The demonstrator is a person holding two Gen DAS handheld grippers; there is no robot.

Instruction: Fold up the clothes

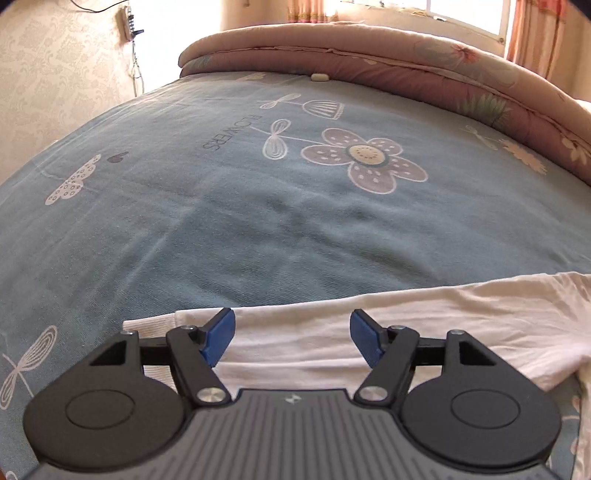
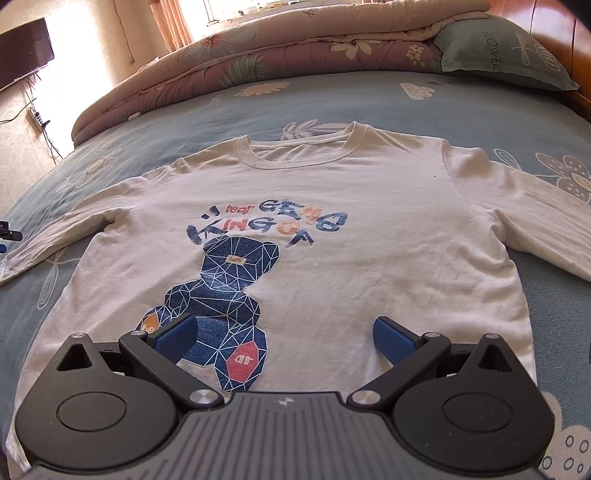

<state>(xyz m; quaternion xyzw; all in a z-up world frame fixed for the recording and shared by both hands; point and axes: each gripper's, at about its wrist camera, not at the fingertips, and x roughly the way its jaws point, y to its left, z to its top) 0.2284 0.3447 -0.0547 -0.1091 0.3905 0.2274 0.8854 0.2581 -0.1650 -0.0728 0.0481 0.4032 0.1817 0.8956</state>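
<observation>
A white long-sleeved shirt [image 2: 332, 206] with a blue bear print lies flat and face up on the blue flowered bedsheet [image 2: 332, 96], collar away from me and both sleeves spread sideways. My right gripper [image 2: 284, 325] hovers open over the shirt's lower front, with nothing between its blue pads [image 2: 391, 338]. In the left wrist view one sleeve of the shirt [image 1: 406, 317] runs across the bottom, its ribbed cuff to the left. My left gripper [image 1: 291, 317] stands open above that sleeve near the cuff, and no cloth is pinched between its pads [image 1: 219, 338].
A folded pink floral quilt [image 2: 258, 55] lies along the far side of the bed, with a green pillow [image 2: 498, 48] at its right end. A small white object [image 1: 319, 77] rests by the quilt. Bare sheet [image 1: 258, 206] stretches beyond the sleeve. A power strip [image 1: 127, 22] hangs on the wall.
</observation>
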